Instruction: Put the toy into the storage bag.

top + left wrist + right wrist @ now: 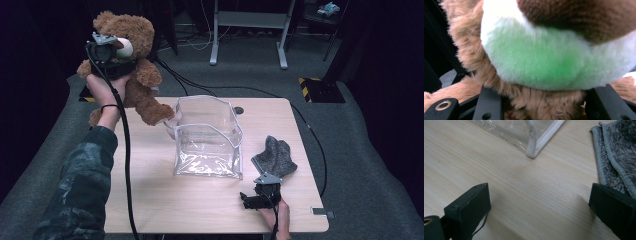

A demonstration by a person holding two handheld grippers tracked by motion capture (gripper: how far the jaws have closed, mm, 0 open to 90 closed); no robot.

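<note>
Teddy bear held high, bag mouth the likely snag

Teddy bear sits at upper left of the high view, lifted clear of the table and clamped at the neck by the left gripper. In the left gripper view we see both black jaws pressed into the brown fur just under the white muzzle.

Clear plastic bag stands open at frame centre; one bear foot hangs just beside its left rim. The right gripper rests low at lower right with jaws spread wide and nothing between them, near the grey cloth.

Risks as we judge them:
- The bag is soft-walled and unheld. A dangling leg could catch the rim and fold or tip it.
- The bear looks broad against the opening, so limbs may lodge on the edge.
- The grip is on plush only, and fur could slide between the jaws if the bear swings.
</note>
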